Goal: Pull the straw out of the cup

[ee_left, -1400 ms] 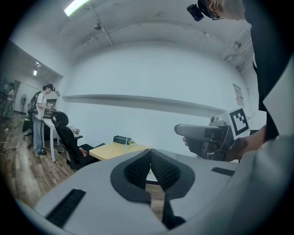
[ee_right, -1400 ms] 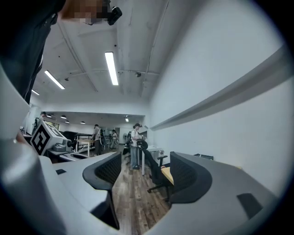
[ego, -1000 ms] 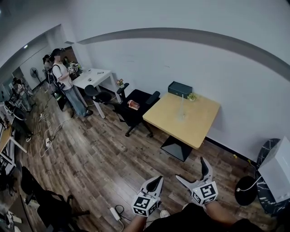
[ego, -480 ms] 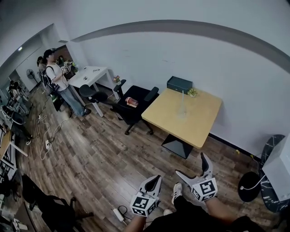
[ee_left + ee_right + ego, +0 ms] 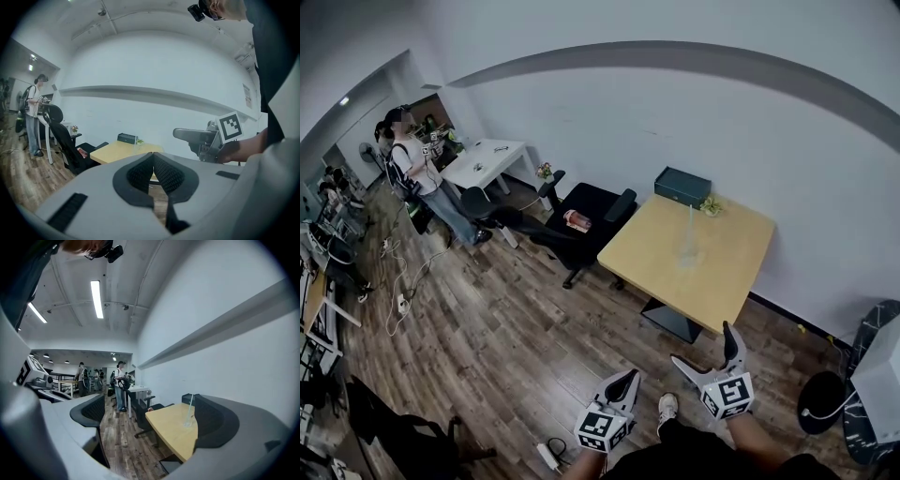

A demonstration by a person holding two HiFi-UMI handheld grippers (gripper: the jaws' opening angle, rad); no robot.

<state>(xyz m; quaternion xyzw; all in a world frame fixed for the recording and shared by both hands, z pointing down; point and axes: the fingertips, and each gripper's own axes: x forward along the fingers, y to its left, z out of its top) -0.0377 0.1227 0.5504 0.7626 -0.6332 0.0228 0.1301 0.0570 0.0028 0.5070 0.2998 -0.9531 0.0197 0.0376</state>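
A clear cup (image 5: 687,251) with a pale straw (image 5: 691,221) upright in it stands on a light wooden table (image 5: 727,281) across the room. Both grippers hang far short of the table, over the wooden floor. My left gripper (image 5: 626,378) is shut, its pads (image 5: 153,161) pressed together with nothing between them. My right gripper (image 5: 705,347) is open and empty. In the right gripper view the cup (image 5: 187,422) and straw (image 5: 190,406) show between the spread jaws of the right gripper (image 5: 150,417), near the right one. The left gripper view shows the table (image 5: 115,150) far ahead.
A black office chair (image 5: 589,217) stands at the table's left side. A dark box (image 5: 682,185) and a small plant (image 5: 711,205) sit at the table's far edge. A person (image 5: 417,169) stands by a white desk (image 5: 487,161). A power strip (image 5: 550,457) lies on the floor.
The head view has shifted, so the table sits slightly further right and lower. Both grippers ride a little lower in the frame; the left is still shut and the right still open.
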